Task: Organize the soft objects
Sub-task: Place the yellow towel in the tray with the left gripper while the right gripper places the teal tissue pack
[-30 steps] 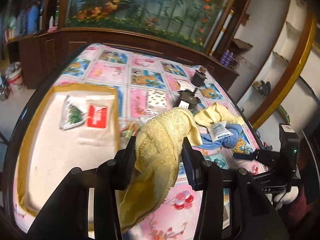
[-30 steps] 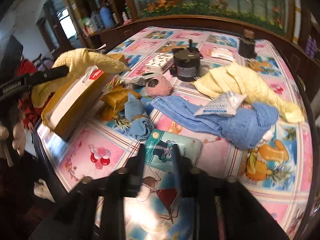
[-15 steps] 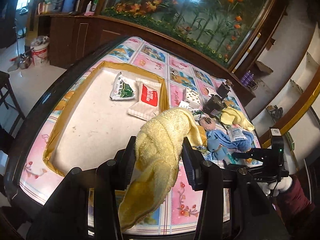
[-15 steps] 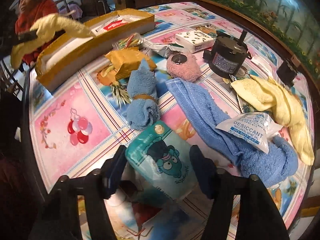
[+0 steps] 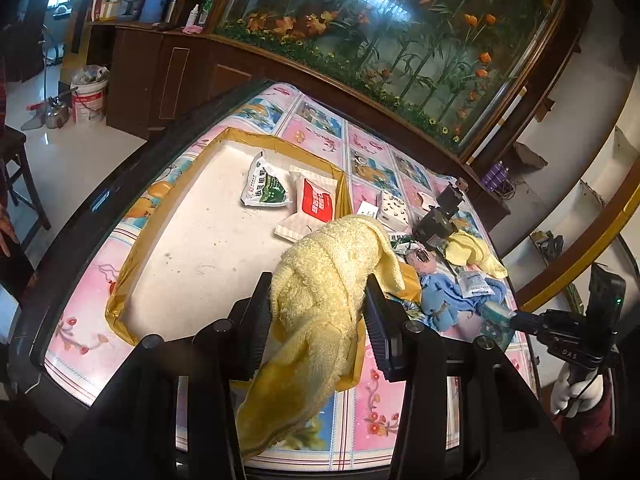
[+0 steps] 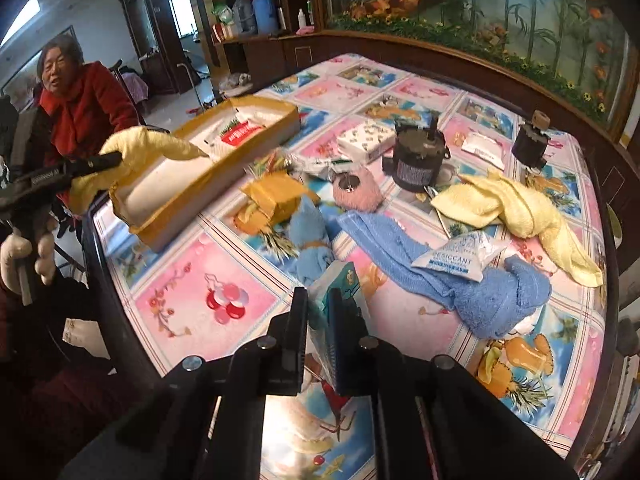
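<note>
One yellow towel (image 5: 320, 292) between fingers (image 5: 256, 312).

The white tray (image 5: 192, 252) has open floor at centre left; two packets (image 5: 292, 194) lie at its far end. Towels (image 6: 460, 268) and motors (image 6: 416, 158) crowd the counter (image 6: 192, 300) at right.

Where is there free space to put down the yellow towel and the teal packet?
The tray floor is bare on its near half, below the green sachet and red packet. The tablecloth is free around the printed balloons. It is crowded around the blue towel and black motor.
</note>
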A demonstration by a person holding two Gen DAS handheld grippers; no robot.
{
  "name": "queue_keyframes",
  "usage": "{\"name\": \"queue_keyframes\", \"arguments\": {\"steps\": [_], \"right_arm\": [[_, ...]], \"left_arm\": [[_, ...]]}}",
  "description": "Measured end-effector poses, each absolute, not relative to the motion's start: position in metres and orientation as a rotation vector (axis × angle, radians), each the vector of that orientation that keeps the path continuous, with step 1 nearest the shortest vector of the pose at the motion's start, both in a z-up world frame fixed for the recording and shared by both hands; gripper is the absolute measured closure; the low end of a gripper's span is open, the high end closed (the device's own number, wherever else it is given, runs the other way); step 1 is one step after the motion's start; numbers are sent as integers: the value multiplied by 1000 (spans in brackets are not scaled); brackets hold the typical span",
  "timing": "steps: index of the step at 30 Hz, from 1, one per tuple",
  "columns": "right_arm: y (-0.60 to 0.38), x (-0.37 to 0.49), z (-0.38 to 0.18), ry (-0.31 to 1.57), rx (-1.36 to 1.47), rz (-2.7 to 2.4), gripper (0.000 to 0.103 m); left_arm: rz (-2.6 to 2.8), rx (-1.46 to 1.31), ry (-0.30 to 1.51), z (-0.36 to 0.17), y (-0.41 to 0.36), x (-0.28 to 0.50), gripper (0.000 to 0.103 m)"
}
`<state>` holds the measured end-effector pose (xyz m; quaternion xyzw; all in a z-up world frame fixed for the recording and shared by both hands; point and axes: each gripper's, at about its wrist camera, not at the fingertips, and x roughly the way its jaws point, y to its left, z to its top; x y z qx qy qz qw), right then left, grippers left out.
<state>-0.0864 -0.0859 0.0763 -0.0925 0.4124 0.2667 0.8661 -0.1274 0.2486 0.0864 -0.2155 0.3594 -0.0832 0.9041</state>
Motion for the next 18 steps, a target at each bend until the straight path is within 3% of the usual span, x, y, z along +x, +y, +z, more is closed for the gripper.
{"name": "queue_keyframes", "arguments": {"steps": [10,18], "right_arm": [[-13,-88,134,731,-184,703,96],[82,-50,140,715,-187,810,96]], "left_arm": [[-125,-447,730,90,274,-117,60],[-47,-403,785,78,294,-55,60]]}}
